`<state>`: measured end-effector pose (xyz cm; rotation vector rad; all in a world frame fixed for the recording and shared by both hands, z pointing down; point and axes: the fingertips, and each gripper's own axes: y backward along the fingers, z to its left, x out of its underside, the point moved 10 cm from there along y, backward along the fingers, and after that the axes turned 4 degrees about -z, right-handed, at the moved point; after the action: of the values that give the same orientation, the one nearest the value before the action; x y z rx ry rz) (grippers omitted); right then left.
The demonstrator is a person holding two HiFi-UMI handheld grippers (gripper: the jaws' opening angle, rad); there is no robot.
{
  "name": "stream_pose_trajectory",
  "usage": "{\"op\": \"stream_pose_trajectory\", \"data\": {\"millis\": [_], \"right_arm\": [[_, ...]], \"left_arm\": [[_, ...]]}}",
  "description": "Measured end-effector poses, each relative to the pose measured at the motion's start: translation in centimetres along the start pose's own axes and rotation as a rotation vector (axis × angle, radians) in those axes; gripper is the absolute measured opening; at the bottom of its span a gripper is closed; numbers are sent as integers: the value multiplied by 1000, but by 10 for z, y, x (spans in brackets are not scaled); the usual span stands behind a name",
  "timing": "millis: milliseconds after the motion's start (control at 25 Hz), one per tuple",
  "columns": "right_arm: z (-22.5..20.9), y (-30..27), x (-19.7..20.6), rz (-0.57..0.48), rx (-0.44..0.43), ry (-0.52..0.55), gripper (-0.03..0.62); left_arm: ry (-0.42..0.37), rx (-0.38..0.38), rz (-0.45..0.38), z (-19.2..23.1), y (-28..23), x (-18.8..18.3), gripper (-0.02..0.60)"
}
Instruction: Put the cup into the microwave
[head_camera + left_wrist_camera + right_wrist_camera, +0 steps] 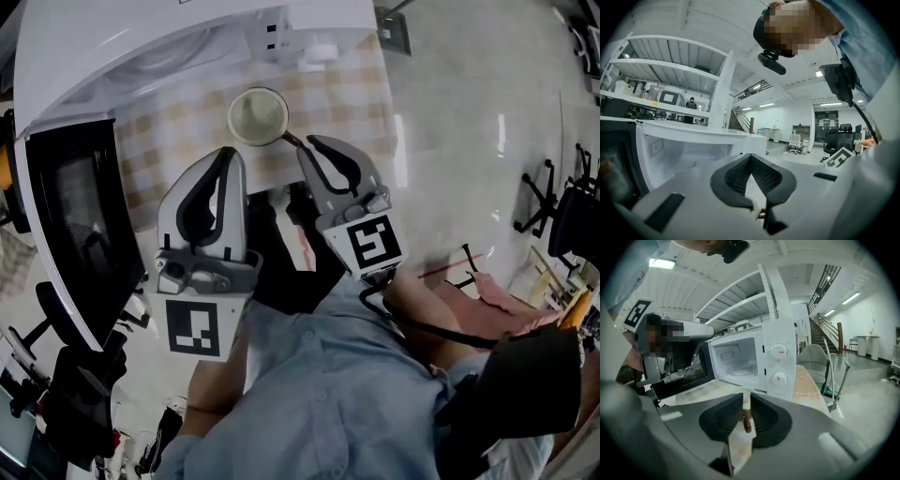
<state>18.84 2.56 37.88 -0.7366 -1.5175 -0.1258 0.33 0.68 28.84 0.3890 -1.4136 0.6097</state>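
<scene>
Head view: a white microwave (187, 37) fills the upper left, its dark-windowed door (80, 216) swung open down the left edge. It sits on a beige-and-white checked tablecloth (347, 94). A glossy pale floor (469, 112) spreads to the right, and black office chairs (562, 206) stand at the far right edge. The cup (256, 114), round and pale inside, stands on the cloth at upper centre, just in front of the microwave and outside it. Its thin brown handle (292, 140) points to the lower right, into the tips of the right gripper (311, 150). The left gripper (230, 155) hangs beside it to the left, apart from the cup.

Left gripper view: the left gripper (750, 156) has its ribbed black pads meeting at the tips (clenched on nothing). Beyond it lies the smooth white cavity of the microwave (689, 145). White shelving (670, 61) rises at upper left, and a staircase (740, 119) stands mid-frame in a bright hall.

Right gripper view: the right gripper (746, 397) is released, its ribbed pads a little apart with the handle (746, 420) standing in the slot. The microwave (754, 357) stands open at centre. Two round knobs (778, 351) sit on its panel, and the door (679, 376) is to the left. The checked cloth (806, 380) runs off to the right.
</scene>
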Motion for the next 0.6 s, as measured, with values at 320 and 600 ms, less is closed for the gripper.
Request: {"op": "stream_pose_trajectory", "data": {"millis": [320,600], "right_arm": [[2,-29,54,87,-24,119,110],[2,-44,69,125,-28,187,97]], "left_arm": [[27,-17,-7,15,1,44,5],[47,-34,-3,24,2,64,5]]}}
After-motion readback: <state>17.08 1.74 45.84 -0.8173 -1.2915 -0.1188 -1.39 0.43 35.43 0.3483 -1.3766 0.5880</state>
